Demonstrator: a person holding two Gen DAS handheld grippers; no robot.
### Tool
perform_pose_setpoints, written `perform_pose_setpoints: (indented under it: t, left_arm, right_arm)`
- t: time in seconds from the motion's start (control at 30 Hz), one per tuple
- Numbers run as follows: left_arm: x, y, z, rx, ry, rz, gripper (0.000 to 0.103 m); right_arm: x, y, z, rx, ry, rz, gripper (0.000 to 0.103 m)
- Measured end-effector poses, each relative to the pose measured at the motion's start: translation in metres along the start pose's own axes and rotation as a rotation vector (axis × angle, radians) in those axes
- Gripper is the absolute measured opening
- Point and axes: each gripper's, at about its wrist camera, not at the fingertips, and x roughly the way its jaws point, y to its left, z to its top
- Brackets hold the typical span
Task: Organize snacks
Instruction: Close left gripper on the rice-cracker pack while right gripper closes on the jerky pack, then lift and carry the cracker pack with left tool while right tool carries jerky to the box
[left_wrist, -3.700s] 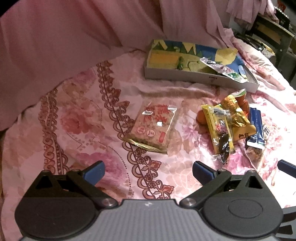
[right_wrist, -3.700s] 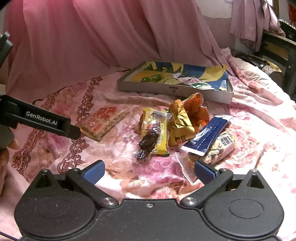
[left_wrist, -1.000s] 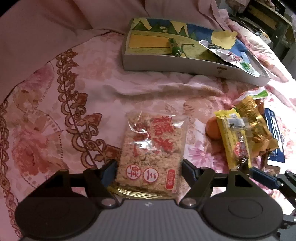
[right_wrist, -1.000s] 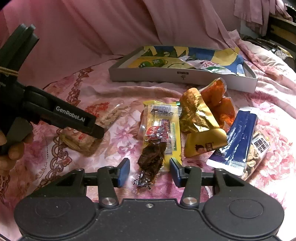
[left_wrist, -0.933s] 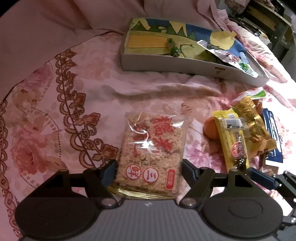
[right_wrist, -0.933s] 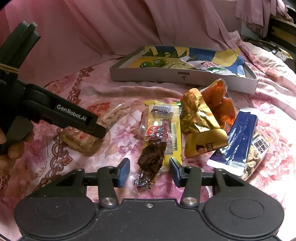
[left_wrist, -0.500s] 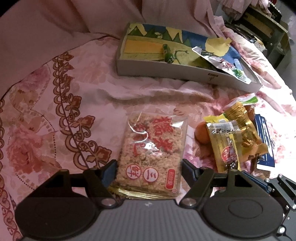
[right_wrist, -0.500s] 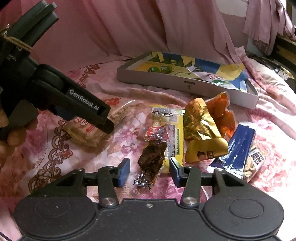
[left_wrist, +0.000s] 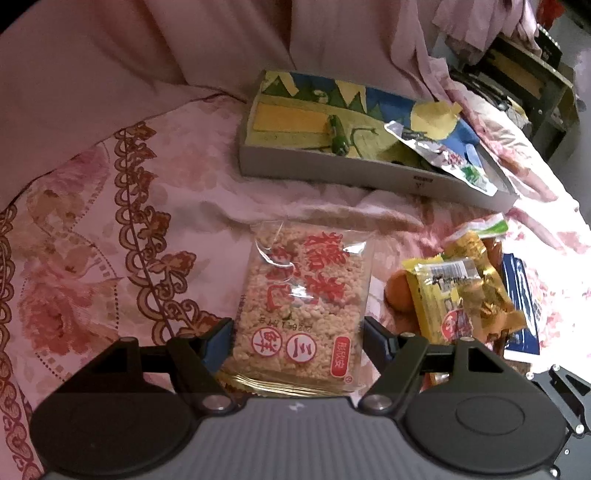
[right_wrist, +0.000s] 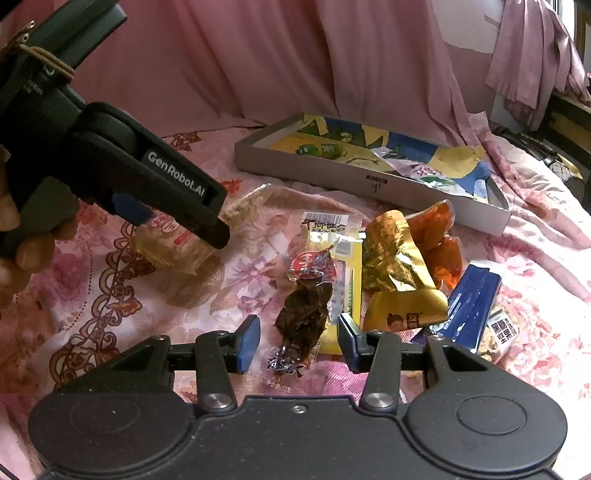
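**Snacks on the bed, one pack gripped on each side**

Bedspread, pink with floral and scroll patterns, covers the bed and carries everything; pink cloth hangs behind it at the far side.

Far from the cameras lies a shallow grey box with a colourful lining, holding a small green sweet and a silvery packet at its right end.

The left gripper has its fingers pinching the near end of a clear rice-cake pack with red print, one finger against each long edge. In the right wrist view that pack sits raised off the bedspread in the grip, at the left of the scene.

Right of it lies the loose pile: a yellow packet, a gold foil pack, an orange pack, a dark blue sachet and a nut pack at the near right.

The right gripper has its fingers partly spread on either side of a dark dried-meat snack, which lies on the yellow packet; whether the pads touch its wrapper cannot be told.
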Motion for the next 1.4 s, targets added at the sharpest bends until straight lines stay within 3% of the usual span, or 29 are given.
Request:
perform_pose_setpoints:
  t: [0.5, 0.63, 0.8, 0.93, 1.13, 1.4]
  left_arm:
    - [-0.022, 0.005, 0.015, -0.078, -0.216, 0.021, 0.077]
    - [-0.016, 0.007, 0.036, -0.146, -0.284, 0.008, 0.077]
    - [-0.007, 0.008, 0.062, -0.214, -0.333, -0.062, 0.077]
    - [0.004, 0.008, 0.085, -0.223, -0.375, -0.056, 0.077]
    - [0.028, 0.015, 0.112, -0.265, -0.396, -0.092, 0.077]
    - [0.069, 0.007, 0.132, -0.228, -0.356, -0.092, 0.077]
  right_arm:
    - [-0.012, -0.009, 0.013, 0.034, -0.097, -0.022, 0.048]
    - [-0.015, -0.020, 0.027, 0.066, -0.139, -0.032, 0.048]
    - [-0.013, -0.039, 0.051, 0.097, -0.204, -0.060, 0.048]
    - [-0.002, -0.059, 0.077, 0.122, -0.258, -0.095, 0.048]
    - [0.027, -0.091, 0.116, 0.154, -0.308, -0.123, 0.048]
    - [0.074, -0.124, 0.137, 0.207, -0.287, -0.154, 0.048]
